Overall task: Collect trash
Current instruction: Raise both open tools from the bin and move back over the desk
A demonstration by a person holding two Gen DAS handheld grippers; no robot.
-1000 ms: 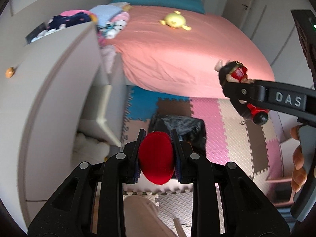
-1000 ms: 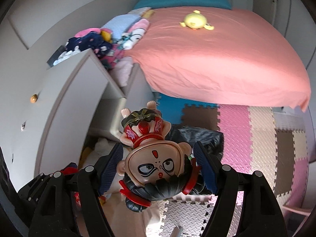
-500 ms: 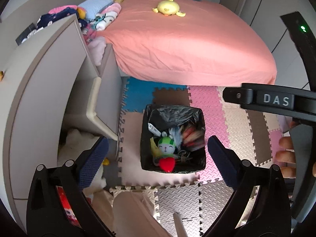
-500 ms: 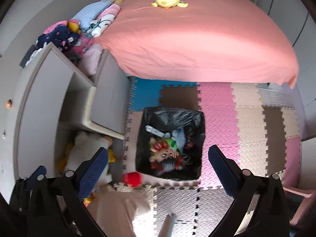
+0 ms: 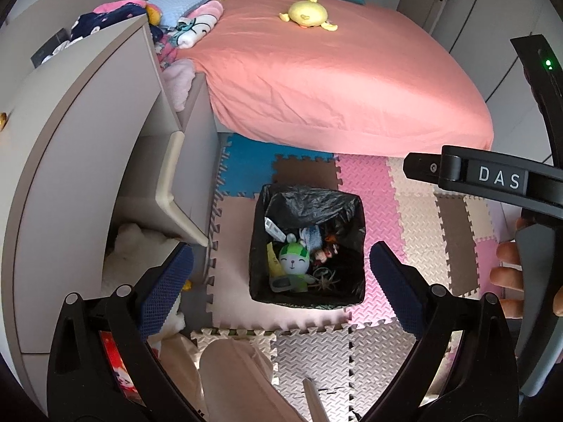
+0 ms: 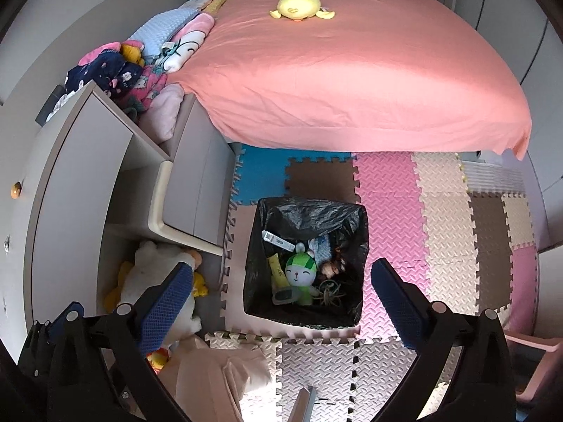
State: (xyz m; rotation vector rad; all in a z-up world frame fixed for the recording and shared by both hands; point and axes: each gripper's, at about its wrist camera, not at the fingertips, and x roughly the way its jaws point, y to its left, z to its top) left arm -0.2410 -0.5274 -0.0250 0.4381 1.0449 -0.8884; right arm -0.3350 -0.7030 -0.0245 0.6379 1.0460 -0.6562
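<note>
A square bin lined with a black bag [image 5: 309,200] [image 6: 309,211] stands on the foam floor mats below both grippers. Inside lie a green-and-white bunny toy [image 5: 293,258] [image 6: 299,269], a yellow packet, a white tube, a small figurine and other bits. My left gripper [image 5: 281,281] hangs wide open over the bin with nothing between its blue pads. Over the same bin my right gripper [image 6: 281,288] is also wide open and empty. In the left wrist view the right gripper's black arm [image 5: 485,179] crosses at the right, with a hand [image 5: 510,270] on it.
A bed with a pink sheet [image 5: 334,81] and a yellow plush [image 5: 306,14] lies beyond the bin. A grey cabinet [image 5: 88,123] with an open drawer stands at the left, plush toys at its foot [image 6: 158,274]. A trouser leg [image 5: 239,379] is just below the grippers.
Both grippers opened wide. The red object left the left gripper and the big-headed figurine left the right one; both dropped toward the bin. Both hands sank a little.
</note>
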